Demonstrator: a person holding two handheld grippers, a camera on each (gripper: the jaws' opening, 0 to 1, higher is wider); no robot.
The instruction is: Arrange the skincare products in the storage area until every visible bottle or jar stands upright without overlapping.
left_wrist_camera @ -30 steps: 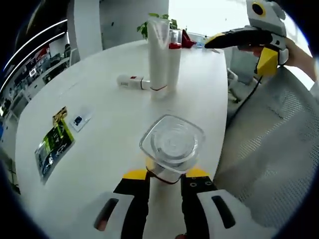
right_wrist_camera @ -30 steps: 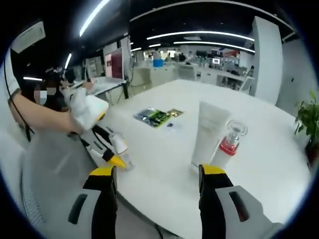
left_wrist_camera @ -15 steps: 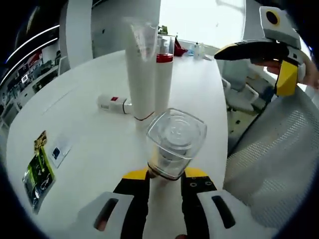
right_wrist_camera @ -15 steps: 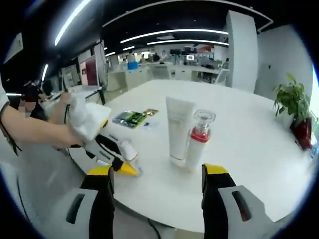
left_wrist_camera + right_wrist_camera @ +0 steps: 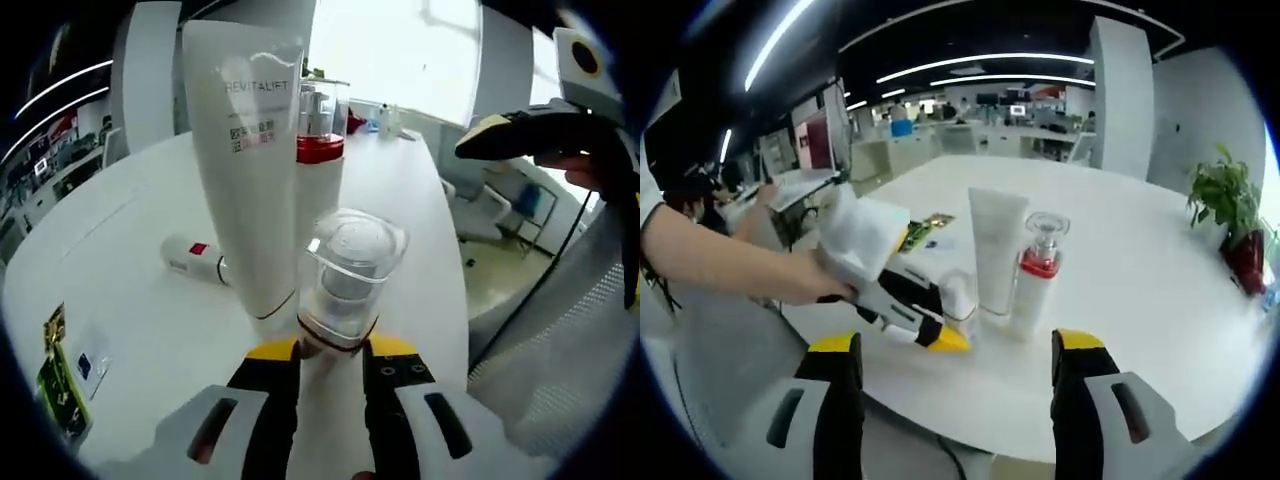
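- The left gripper (image 5: 330, 352) has its jaws closed on the base of a small clear bottle with a square faceted cap (image 5: 347, 275), held upright with its long axis rising straight out from between the jaws.
- Just beyond it stand a tall white squeeze tube (image 5: 248, 170), tilted slightly in the left gripper view, and to its right a white pump bottle with a red collar and clear cap (image 5: 319, 150); the held bottle is close in front of the pair, whether touching I cannot tell.
- A short white bottle with a red mark (image 5: 197, 261) lies on its side on the white round desk (image 5: 110, 270), left of and a little beyond the tube, its long axis running left to right.
- The right gripper (image 5: 958, 350) hangs off the near desk edge, jaws wide apart and empty.
- In my judgement the left gripper is much nearer the lying bottle, once it sets its load down.
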